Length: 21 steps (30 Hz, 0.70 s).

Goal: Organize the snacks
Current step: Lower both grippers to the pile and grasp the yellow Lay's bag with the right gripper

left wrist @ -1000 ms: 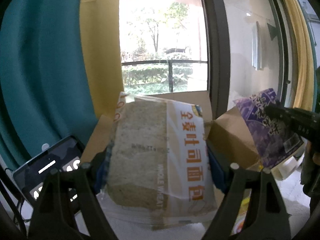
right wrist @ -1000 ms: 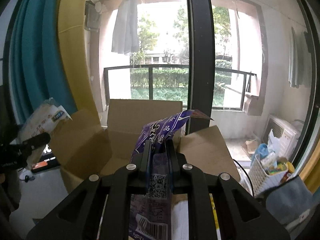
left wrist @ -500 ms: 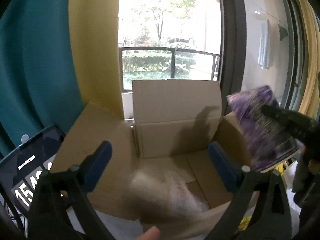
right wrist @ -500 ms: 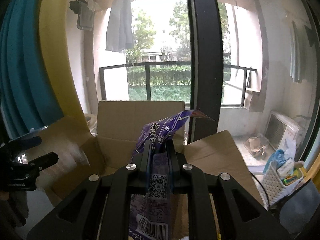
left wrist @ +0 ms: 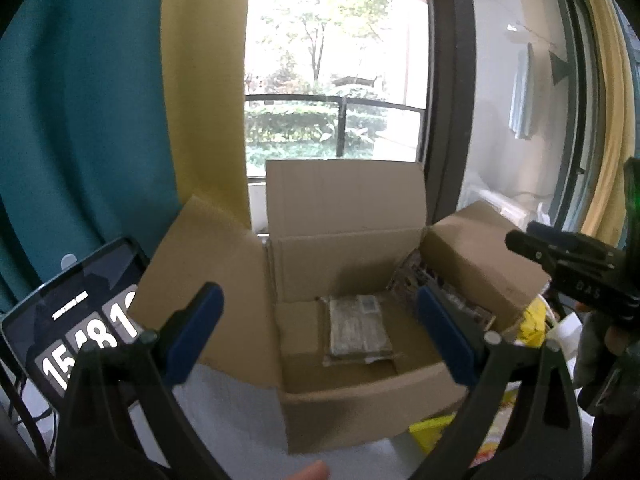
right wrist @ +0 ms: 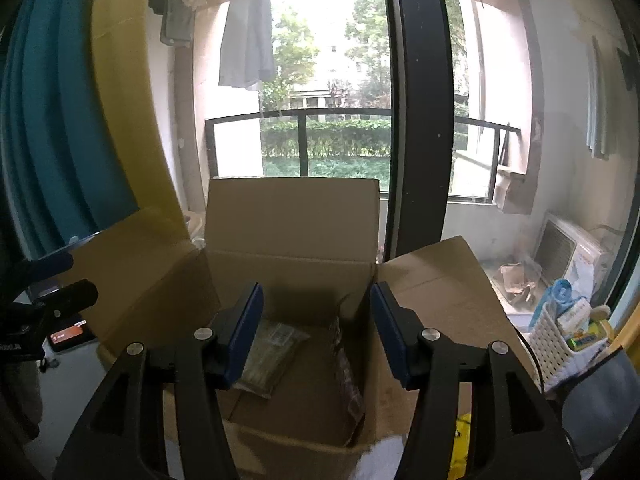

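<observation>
Far left, a tablet (left wrist: 68,320) w/ big clock digits leans by the teal curtain (left wrist: 80,120). Next to it the left gripper (left wrist: 320,320) hangs over the near-left side of the cardboard box (left wrist: 352,404), jaws spread about as wide as they go, nothing between the pads.

Box sits center, all flaps up/out. Inside: bread pack (left wrist: 358,330) lying flat on the box floor, roughly mid-floor, label end toward the back wall. To its right the purple snack bag (left wrist: 416,280) stands on edge, leaning vs. the right wall. The two look apart; contact can't be told.

In the right wrist view the right gripper (right wrist: 316,328) hovers above the box opening, jaws partway apart and opening, empty; bread pack (right wrist: 266,354) shows below its left pad, purple bag (right wrist: 348,372) below the gap.

Right of the box: yellow packaging (left wrist: 532,320) on the table; further right, a white basket (right wrist: 560,344) holding small packs and a blue bag.
</observation>
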Each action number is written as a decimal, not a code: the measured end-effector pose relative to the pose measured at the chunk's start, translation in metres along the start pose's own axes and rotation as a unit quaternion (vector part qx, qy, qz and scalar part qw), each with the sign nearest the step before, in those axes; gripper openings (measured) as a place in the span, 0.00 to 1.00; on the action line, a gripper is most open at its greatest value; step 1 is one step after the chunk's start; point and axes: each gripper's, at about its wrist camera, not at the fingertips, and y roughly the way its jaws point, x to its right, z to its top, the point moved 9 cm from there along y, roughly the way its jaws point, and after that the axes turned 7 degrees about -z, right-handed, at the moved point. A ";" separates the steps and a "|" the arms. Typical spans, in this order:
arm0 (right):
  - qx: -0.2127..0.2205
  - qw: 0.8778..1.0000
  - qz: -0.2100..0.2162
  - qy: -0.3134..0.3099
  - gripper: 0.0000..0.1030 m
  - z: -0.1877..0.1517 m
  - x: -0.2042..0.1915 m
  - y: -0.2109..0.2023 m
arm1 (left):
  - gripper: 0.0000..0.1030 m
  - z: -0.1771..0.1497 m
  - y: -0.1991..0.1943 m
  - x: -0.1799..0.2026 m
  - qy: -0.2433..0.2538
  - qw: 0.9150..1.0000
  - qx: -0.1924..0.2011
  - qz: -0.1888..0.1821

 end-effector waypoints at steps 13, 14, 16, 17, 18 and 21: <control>-0.015 1.000 0.005 0.005 0.57 -0.029 -0.003 -0.048 | 0.96 -0.024 -0.039 0.021 -0.002 1.000 -0.006 -0.015; -0.017 1.000 0.006 0.005 0.57 -0.031 -0.003 -0.050 | 0.96 -0.027 -0.041 0.022 -0.003 1.000 -0.007 -0.016; -0.019 1.000 0.008 0.006 0.57 -0.038 -0.002 -0.058 | 0.96 -0.033 -0.045 0.025 -0.004 1.000 -0.012 -0.017; -0.021 1.000 0.009 0.006 0.57 -0.040 -0.003 -0.061 | 0.96 -0.036 -0.047 0.026 -0.005 1.000 -0.016 -0.018; -0.023 1.000 0.009 0.006 0.57 -0.043 -0.003 -0.063 | 0.96 -0.040 -0.048 0.027 -0.005 1.000 -0.020 -0.019; -0.030 0.999 0.012 0.009 0.57 -0.051 -0.004 -0.069 | 0.96 -0.053 -0.048 0.031 -0.003 0.999 -0.033 -0.021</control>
